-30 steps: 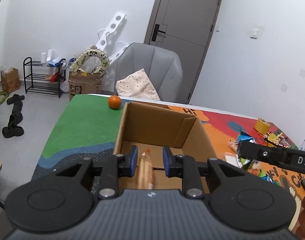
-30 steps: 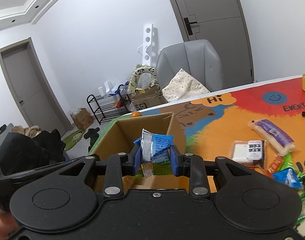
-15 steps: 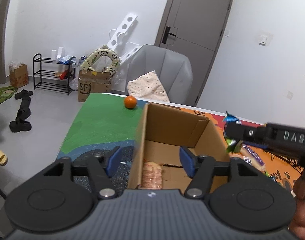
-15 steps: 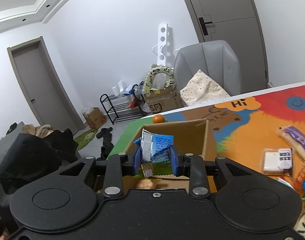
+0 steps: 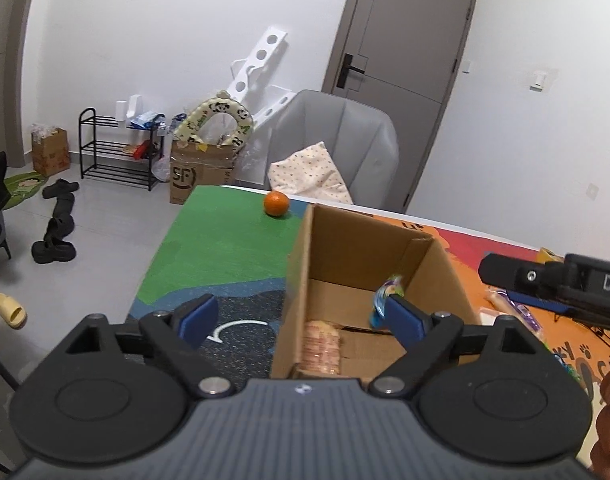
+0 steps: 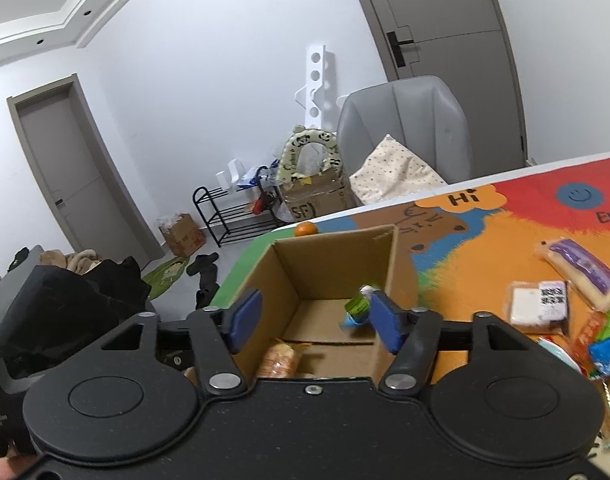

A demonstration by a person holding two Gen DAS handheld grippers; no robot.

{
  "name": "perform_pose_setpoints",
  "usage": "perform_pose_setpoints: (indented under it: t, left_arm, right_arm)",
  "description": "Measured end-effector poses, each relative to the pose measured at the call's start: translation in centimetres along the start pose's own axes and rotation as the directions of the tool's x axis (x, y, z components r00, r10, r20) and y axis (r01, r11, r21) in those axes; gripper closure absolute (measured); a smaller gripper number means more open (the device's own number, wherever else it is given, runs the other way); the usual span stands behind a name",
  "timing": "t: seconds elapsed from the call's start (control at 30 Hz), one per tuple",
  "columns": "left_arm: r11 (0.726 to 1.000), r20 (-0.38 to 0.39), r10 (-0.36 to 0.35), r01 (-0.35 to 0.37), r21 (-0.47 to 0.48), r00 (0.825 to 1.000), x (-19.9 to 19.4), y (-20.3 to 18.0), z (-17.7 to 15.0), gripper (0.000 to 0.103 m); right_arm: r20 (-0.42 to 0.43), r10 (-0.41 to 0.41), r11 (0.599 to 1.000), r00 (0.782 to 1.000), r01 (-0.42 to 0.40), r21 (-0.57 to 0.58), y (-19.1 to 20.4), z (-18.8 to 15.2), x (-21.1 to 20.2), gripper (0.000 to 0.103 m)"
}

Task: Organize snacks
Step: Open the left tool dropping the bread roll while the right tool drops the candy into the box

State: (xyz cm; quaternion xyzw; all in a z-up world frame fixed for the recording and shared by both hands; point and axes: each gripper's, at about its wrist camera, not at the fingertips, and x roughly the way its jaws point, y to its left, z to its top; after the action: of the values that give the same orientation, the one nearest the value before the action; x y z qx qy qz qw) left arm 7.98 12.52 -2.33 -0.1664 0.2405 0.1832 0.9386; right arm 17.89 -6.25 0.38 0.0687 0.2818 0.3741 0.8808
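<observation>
An open cardboard box point(image 5: 437, 268) point(image 6: 333, 256) stands on the colourful table mat. A pack of biscuits point(image 5: 321, 346) point(image 6: 279, 360) lies inside at its near left. A blue-green snack packet point(image 5: 387, 296) point(image 6: 357, 308) is blurred inside the box, beside my right gripper's right pad; I cannot tell if it touches it. My left gripper point(image 5: 297, 316) is open and empty over the box's left wall. My right gripper point(image 6: 313, 320) is open above the box. Part of the right gripper point(image 5: 553, 284) shows in the left wrist view.
An orange point(image 5: 275, 203) point(image 6: 305, 229) sits on the green part of the mat behind the box. Several loose snack packs point(image 6: 541, 302) lie on the orange mat to the right. A grey chair point(image 5: 337, 144) stands behind the table.
My left gripper opened, let go of the biscuit pack into the box and drew left. My right gripper carried the blue-green packet over the box and opened, releasing it.
</observation>
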Motion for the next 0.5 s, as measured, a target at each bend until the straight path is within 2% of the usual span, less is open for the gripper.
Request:
perform_pose_setpoints:
  t: [0.17,0.5]
  left_arm:
    - [1.000,0.007,-0.011,0.011,0.020,1.000,0.1,-1.3,-0.2,0.010]
    - [0.998,0.006,-0.037,0.037,0.047,0.999,0.3,-3.9,-0.8,0.009]
  right_arm:
    - [0.016,-0.028,1.000,0.999,0.028,0.010,-1.6,-0.6,-1.4,0.026]
    - [0.028,-0.098,0.991,0.995,0.095,0.096,-6.2,-1.4,-4.6,0.019]
